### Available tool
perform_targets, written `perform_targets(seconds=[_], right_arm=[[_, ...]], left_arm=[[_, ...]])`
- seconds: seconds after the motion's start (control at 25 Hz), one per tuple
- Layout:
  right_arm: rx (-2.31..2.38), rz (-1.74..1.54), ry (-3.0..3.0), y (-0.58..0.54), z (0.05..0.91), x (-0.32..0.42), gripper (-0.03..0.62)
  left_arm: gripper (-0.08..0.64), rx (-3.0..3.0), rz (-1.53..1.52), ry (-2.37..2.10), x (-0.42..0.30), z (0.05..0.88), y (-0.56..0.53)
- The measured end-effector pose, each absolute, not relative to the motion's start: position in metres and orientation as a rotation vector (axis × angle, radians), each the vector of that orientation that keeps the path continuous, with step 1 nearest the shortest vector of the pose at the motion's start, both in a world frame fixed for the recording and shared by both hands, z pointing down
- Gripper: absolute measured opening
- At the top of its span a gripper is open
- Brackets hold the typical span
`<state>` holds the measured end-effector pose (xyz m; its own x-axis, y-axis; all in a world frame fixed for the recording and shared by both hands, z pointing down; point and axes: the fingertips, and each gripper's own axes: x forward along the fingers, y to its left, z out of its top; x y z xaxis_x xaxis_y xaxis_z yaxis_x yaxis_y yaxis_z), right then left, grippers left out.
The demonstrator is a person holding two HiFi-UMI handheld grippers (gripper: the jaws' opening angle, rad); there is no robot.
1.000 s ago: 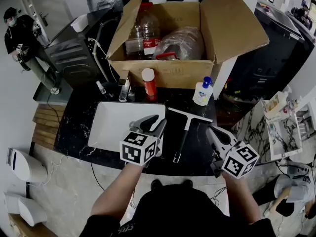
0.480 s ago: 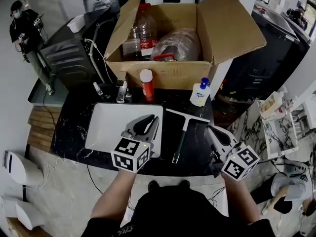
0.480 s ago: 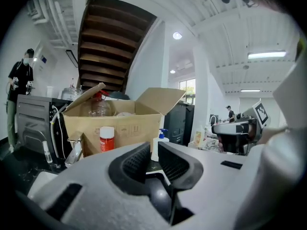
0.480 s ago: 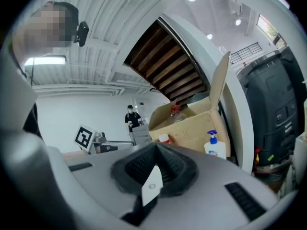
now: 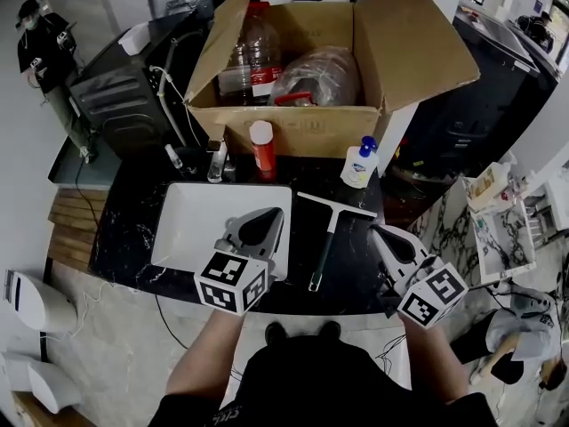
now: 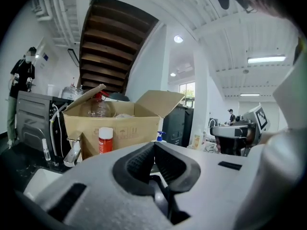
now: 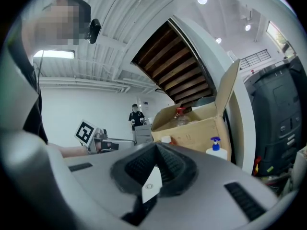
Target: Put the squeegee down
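The squeegee [image 5: 324, 247], with a black handle and a pale blade, lies flat on the black marble counter [image 5: 133, 229] between my two grippers, and neither touches it. My left gripper [image 5: 274, 213] hovers over the right edge of the white basin, left of the squeegee. Its jaws are shut with nothing between them, as the left gripper view [image 6: 153, 145] also shows. My right gripper [image 5: 378, 234] is to the right of the squeegee's handle. The right gripper view [image 7: 157, 147] shows it shut and empty too.
An open cardboard box [image 5: 302, 118] with plastic bottles stands at the back. In front of it are a red can [image 5: 261, 147], a pump bottle [image 5: 357, 165] and a faucet [image 5: 216, 160]. The white basin [image 5: 191, 221] takes up the counter's left. A person [image 5: 44, 52] stands far left.
The left gripper's jaws have gone from open to shut, with nothing in them. Both grippers have pulled back slightly from the squeegee, which has not moved.
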<state>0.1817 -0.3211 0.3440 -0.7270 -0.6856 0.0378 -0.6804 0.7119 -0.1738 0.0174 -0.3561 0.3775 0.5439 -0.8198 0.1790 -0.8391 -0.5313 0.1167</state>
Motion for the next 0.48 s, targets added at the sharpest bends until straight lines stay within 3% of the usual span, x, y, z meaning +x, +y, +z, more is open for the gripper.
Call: perform_targets(seconds=[0.48], right_arm=[[-1.184, -0.282, 2.874, -0.3229, 0.3442, 0.1866, 0.003]], left_arm=[[0.008, 2.583, 0.110, -1.393, 0.0252, 0.3727, -0.3550]])
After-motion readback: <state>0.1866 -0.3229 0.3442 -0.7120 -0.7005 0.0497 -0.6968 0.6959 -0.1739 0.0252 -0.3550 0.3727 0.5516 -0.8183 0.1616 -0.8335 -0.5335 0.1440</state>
